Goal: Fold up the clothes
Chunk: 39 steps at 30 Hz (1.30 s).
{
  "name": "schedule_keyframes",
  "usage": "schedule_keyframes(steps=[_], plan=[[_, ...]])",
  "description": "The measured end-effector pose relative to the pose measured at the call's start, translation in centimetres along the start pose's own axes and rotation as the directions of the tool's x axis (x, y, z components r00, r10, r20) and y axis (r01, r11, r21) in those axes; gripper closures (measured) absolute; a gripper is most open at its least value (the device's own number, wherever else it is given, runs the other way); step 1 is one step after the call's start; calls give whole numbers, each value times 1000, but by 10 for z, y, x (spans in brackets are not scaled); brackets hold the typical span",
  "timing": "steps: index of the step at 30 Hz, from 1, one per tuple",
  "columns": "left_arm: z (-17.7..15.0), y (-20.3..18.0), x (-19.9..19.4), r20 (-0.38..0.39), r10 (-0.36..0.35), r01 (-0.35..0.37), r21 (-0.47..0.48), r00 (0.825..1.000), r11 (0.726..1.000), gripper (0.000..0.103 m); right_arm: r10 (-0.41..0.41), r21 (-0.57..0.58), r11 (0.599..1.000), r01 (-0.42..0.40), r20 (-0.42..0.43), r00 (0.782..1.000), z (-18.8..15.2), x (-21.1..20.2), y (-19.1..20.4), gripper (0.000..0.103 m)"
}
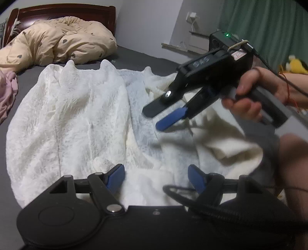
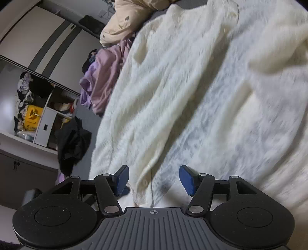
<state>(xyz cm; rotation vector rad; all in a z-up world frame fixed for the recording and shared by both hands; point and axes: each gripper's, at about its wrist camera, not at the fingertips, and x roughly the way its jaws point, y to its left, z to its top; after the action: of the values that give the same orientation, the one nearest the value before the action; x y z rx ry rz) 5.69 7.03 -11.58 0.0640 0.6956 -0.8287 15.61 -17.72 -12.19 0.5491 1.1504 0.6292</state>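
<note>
Wardrobe (image 2: pixel 38 107) only in right view; curtain (image 1: pixel 269 25) left.

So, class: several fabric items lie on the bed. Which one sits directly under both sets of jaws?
The white lacy garment, spread flat mid-bed; the beige duvet and pink clothing lie bunched off to the side.

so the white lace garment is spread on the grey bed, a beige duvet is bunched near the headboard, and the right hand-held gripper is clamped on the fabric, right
Not quite. The right hand-held gripper is not clamped on the fabric: the left wrist view shows its blue-padded jaws apart in the air above the white lace garment, with nothing between them. The rest holds: the garment is spread on the grey bed, and the beige duvet is bunched near the headboard.
</note>
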Motion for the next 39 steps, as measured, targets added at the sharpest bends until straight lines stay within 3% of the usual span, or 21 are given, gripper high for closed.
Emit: schedule_keyframes(steps=[1, 7, 9, 12, 17, 20, 23, 26, 31, 34, 39], plan=[[-1, -1, -1, -4, 4, -4, 12, 1000, 1000, 31, 7, -2, 1000, -7, -7, 1000, -2, 5, 1, 60], [-7, -3, -5, -19, 7, -6, 51, 1000, 999, 31, -12, -100, 995, 9, -28, 1000, -9, 15, 18, 62], [-9, -3, -7, -26, 2, -1, 55, 1000, 998, 30, -14, -143, 990, 6, -59, 998, -17, 15, 22, 76], [-9, 0, -10, -32, -10, 12, 49, 999, 999, 30, -8, -149, 989, -6, -94, 996, -27, 20, 22, 79], [-10, 4, -12, -25, -32, 33, 23, 999, 999, 30, 8, -83, 996, -13, -63, 998, -33, 22, 18, 91], [-9, 7, -18, -6, -48, 48, -14, 999, 999, 30, 23, -37, 999, -24, -31, 999, -35, 17, 17, 92], [-6, 12, -29, 57, -109, 113, -65, 992, 992, 30, 27, 0, 1000, -27, 9, 1000, -42, 1, 19, 92], [-5, 5, -37, 108, -181, 185, -34, 978, 982, 30, 0, 5, 1000, 0, 49, 999, -54, -15, 28, 92], [-10, -21, -25, 61, -223, 220, 50, 973, 974, 29, -81, -36, 996, 85, 95, 992, -76, -25, 46, 91], [-15, -28, -14, 0, -188, 188, 76, 982, 979, 29, -94, -55, 993, 100, 92, 991, -82, -25, 49, 91], [-17, -24, -6, -41, -147, 150, 67, 988, 986, 29, -167, -23, 984, 175, 196, 966, -67, -32, 42, 87]])
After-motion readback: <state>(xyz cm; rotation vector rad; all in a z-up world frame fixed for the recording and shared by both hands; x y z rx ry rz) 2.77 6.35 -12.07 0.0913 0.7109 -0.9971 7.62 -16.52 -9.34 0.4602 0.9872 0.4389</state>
